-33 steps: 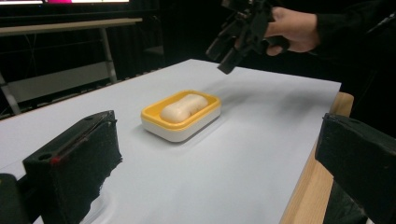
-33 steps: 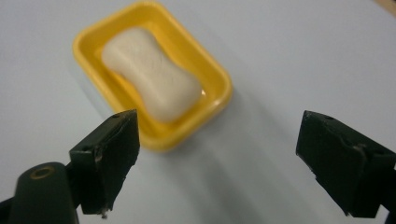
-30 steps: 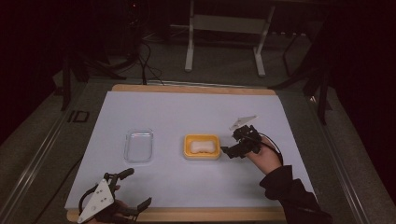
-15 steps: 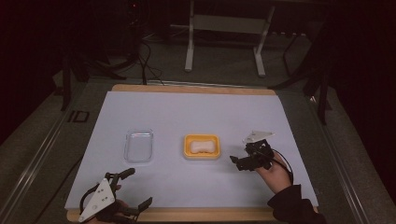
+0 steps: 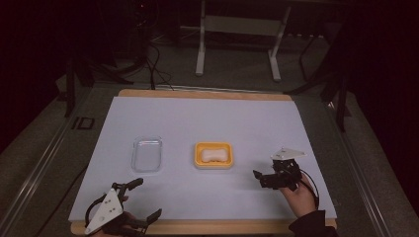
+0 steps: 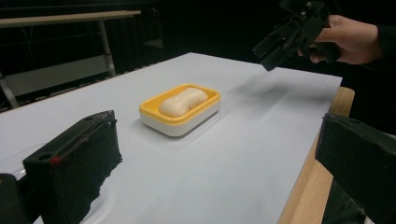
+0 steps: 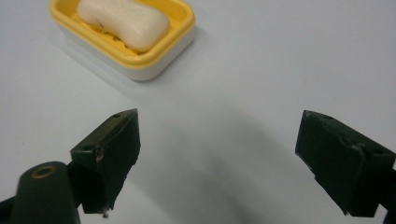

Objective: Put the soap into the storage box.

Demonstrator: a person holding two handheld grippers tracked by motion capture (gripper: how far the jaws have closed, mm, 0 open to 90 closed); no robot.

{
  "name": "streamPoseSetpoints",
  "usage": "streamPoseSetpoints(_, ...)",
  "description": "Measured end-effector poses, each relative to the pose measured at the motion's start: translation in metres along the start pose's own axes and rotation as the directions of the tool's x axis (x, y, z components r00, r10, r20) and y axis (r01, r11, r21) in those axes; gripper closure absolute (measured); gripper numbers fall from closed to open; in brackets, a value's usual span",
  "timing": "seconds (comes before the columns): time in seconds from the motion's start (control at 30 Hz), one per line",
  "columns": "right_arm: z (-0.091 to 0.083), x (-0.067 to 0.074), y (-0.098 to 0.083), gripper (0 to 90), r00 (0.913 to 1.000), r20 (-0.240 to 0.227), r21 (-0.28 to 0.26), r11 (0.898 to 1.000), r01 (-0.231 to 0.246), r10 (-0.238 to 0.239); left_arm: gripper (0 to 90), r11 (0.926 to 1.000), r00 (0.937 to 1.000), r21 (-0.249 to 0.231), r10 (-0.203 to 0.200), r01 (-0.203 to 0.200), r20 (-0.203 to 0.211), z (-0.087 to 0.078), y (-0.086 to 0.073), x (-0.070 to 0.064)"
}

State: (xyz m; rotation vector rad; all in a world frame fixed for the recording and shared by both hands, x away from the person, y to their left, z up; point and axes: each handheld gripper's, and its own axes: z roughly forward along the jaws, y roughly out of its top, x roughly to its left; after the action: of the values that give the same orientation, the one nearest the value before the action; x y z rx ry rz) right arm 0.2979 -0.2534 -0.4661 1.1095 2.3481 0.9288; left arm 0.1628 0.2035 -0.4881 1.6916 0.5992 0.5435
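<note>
Soap (image 5: 213,155) lying flat in a yellow dish (image 5: 213,165) near the middle of the white tabletop (image 5: 207,118); the dish's raised rim keeps the bar seated. A clear lid (image 5: 147,154) lies well apart from the dish, on its left side in the high view, probably set aside so that the soap stays reachable. Right claw (image 5: 258,177) hovers near the dish, off its right side, jaws spread wide with nothing between them; its own view places the dish ahead and to the upper left, a pose that would suit an approach. Left claw (image 5: 143,200) sits at the near tabletop edge, farther from the dish than the lid is, jaws likewise wide apart and empty, seemingly parked clear of the working area.
</note>
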Motion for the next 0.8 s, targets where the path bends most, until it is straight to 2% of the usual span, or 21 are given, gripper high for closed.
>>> streamPoseSetpoints(0.1, -0.002, 0.001, -0.008, 13.7, 0.9999, -0.005, 0.001, 1.0, -0.011, 0.011, 0.1, 1.0, 1.0, 0.002, -0.001, 0.001, -0.002, 0.0, 0.0, 0.0)
streamPoseSetpoints(0.37, -0.013, 0.009, -0.019, 13.7, 0.9991, -0.013, -0.044, 0.998, -0.04, 0.039, 0.1, 1.0, 1.0, 0.007, 0.003, -0.003, -0.001, 0.0, 0.0, -0.001)
streamPoseSetpoints(0.5, -0.024, 0.014, -0.024, 13.4, 0.9989, -0.01, -0.103, 0.994, -0.046, 0.045, 0.1, 1.0, 1.0, 0.009, 0.001, -0.001, 0.001, 0.001, 0.001, -0.002)
streamPoseSetpoints(0.63, -0.028, 0.013, -0.024, 13.3, 0.9997, 0.004, -0.144, 0.989, -0.022, 0.023, 0.1, 0.9998, 1.0, 0.02, 0.008, -0.008, 0.001, 0.002, 0.001, -0.003)
streamPoseSetpoints(0.73, -0.026, 0.012, -0.024, 13.4, 0.9996, -0.01, -0.138, 0.99, -0.029, 0.028, 0.1, 0.9998, 1.0, 0.018, 0.005, -0.005, 0.0, 0.002, 0.001, -0.004)
streamPoseSetpoints(0.8, -0.02, 0.014, -0.025, 13.4, 0.9999, -0.01, -0.112, 0.994, -0.009, 0.008, 0.1, 0.9999, 1.0, 0.012, -0.001, 0.001, -0.003, 0.002, 0.001, -0.004)
